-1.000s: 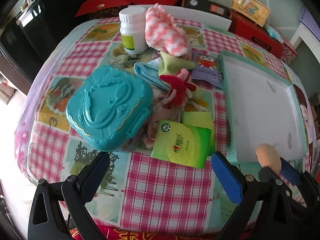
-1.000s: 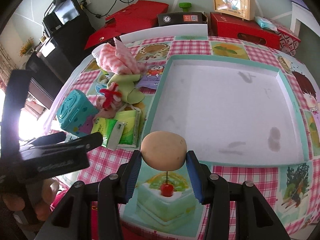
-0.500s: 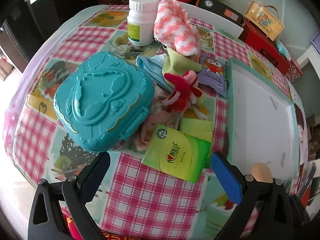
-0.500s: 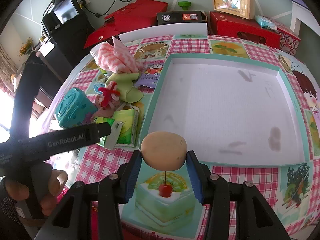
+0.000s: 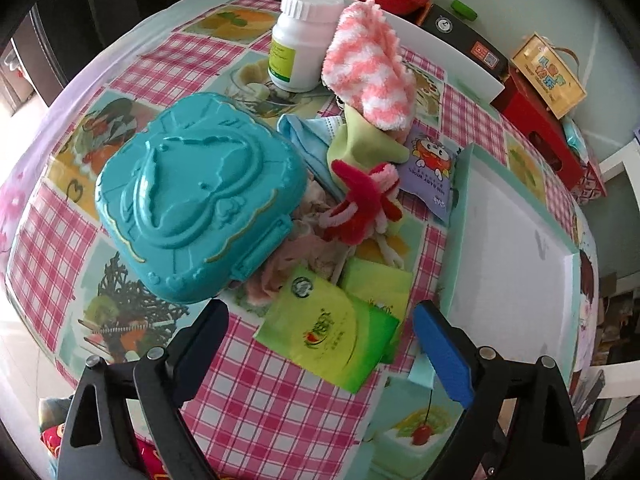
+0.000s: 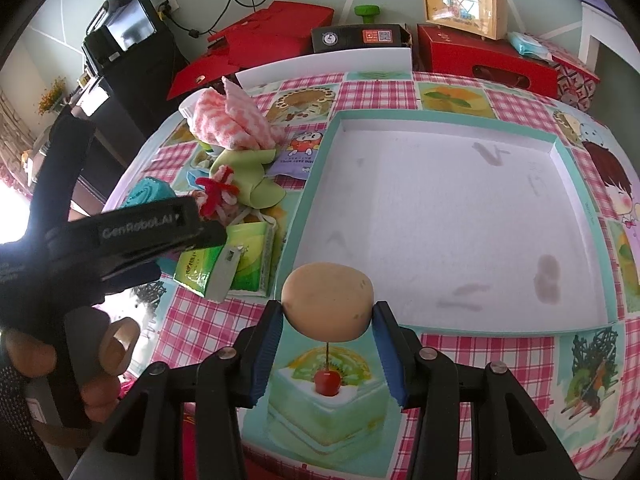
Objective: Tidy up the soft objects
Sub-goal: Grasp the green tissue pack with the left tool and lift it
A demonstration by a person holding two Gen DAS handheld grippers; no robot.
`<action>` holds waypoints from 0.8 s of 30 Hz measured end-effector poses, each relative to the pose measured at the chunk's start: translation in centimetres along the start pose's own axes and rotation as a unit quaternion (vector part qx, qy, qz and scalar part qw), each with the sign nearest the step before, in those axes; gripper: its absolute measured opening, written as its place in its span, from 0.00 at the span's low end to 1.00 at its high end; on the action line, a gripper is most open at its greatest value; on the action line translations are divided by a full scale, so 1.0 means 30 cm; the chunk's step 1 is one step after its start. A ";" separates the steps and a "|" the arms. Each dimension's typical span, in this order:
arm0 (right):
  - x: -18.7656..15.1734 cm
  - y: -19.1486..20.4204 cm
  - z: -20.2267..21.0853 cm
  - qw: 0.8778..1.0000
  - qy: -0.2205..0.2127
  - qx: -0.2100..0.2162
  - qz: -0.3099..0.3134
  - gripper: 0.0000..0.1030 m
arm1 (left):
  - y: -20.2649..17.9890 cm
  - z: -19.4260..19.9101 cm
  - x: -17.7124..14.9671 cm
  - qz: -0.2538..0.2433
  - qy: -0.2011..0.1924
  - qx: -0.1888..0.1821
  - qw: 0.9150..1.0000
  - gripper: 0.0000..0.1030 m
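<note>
My right gripper is shut on a tan egg-shaped soft ball, held just in front of the near rim of the empty teal tray. My left gripper is open, low over the green tissue packs. Behind them lie a pile: a red and pink pipe-cleaner toy, a green cloth, a pink striped sock, a blue cloth and beige fabric. The pile also shows in the right wrist view, with the left gripper's body in front.
A teal plastic case lies left of the pile. A white pill bottle stands behind it. A purple snack packet lies by the tray. Red boxes and a black box stand beyond the table's far edge.
My left gripper has moved forward and lower toward the green tissue packs, still open. My right gripper has held the ball nearly still.
</note>
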State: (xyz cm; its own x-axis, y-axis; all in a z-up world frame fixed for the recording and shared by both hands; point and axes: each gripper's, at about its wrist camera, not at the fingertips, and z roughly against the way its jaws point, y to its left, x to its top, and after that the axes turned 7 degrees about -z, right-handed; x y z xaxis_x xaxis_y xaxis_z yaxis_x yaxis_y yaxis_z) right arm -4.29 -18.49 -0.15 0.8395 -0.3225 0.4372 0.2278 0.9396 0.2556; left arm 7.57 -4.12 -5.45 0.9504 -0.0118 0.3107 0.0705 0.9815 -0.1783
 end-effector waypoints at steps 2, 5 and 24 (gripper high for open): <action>0.001 -0.004 0.000 1.000 0.000 0.000 -0.002 0.47 | -0.011 -0.013 0.002 -0.004 0.003 0.002 1.000 0.91; 0.001 -0.010 0.000 1.000 -0.001 -0.001 -0.004 0.47 | -0.006 -0.029 0.006 0.009 0.004 0.001 1.000 0.91; 0.001 -0.011 -0.006 1.000 0.000 -0.004 -0.005 0.47 | 0.033 -0.037 -0.036 0.012 0.012 -0.023 1.000 0.38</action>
State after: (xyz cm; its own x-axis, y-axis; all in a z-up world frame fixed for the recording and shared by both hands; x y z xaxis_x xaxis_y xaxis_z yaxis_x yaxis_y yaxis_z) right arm -4.26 -18.77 -0.38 0.8369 -0.3322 0.4350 0.2407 0.9372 0.2525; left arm 6.94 -3.35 -7.01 0.9590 0.0063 0.2835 0.0611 0.9717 -0.2283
